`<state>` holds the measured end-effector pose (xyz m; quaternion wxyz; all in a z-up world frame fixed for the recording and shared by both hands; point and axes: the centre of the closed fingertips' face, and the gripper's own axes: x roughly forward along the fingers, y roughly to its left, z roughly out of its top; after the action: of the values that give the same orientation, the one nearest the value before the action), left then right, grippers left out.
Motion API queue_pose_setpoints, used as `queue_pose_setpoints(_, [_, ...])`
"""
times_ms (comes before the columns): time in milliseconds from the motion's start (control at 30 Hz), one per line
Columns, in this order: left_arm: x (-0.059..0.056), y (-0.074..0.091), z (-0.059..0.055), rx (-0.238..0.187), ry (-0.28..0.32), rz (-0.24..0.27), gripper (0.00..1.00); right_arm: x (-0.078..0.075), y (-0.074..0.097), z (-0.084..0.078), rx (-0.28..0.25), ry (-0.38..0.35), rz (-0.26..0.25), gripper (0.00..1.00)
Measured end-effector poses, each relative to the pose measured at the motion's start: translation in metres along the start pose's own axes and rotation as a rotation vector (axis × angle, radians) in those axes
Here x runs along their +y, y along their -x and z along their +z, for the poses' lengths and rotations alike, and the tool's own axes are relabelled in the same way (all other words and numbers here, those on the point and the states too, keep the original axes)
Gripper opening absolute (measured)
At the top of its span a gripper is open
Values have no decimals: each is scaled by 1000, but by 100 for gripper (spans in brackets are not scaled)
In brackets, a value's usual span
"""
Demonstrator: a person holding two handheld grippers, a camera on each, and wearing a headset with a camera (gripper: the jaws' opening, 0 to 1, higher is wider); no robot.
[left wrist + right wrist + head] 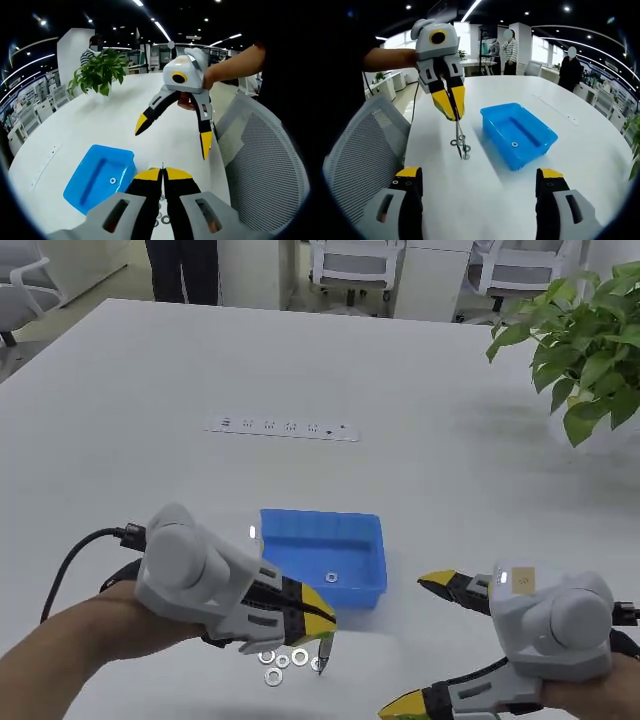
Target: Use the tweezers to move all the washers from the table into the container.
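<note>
- Left gripper [318, 620] sits near-left on the table [420, 470]. The left hand [120, 625] wraps its body from behind, with the forearm coming in from the near-left edge. Nose pitched down toward the tabletop.
- Its yellow-tipped jaws are pressed together on the tweezers [325, 647], whose thin points hang down just past the jaws.
- Tweezer tips sit at a small cluster of washers [283, 661] lying flat on the table. Can't tell if they touch one.
- From the right gripper view the tweezers [458, 134] point down onto that cluster.
- Blue container [320, 517] sits just beyond the washers, with one washer in the container [331, 578] near its near wall.
- Right gripper [415, 645] is near-right, level, aimed left toward the other, well apart from the washers. Its jaws are spread wide and hold nothing.
- Power strip [283, 427] lies farther out. A plant [590, 350] stands far right.
</note>
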<state>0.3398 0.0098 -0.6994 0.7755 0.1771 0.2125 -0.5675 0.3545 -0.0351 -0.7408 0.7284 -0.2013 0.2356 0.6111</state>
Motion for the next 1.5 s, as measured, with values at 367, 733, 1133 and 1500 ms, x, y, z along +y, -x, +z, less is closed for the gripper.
queue_pose_setpoints(367, [-2,0,-1,12,-12,-7,5,12,-10,8,-11,57,75,76])
queue_pose_setpoints(733, [-3,1,-2,24,-20,-17,5,20,-23,18,-10,107,150,55])
queue_pose_setpoints(1133, [-4,2,-4,38,-23,-30,5,31,-41,19,32,199,234,39])
queue_pose_setpoints(1500, [-3,0,-4,49,-33,-41,6,37,-59,17,77,306,292,27])
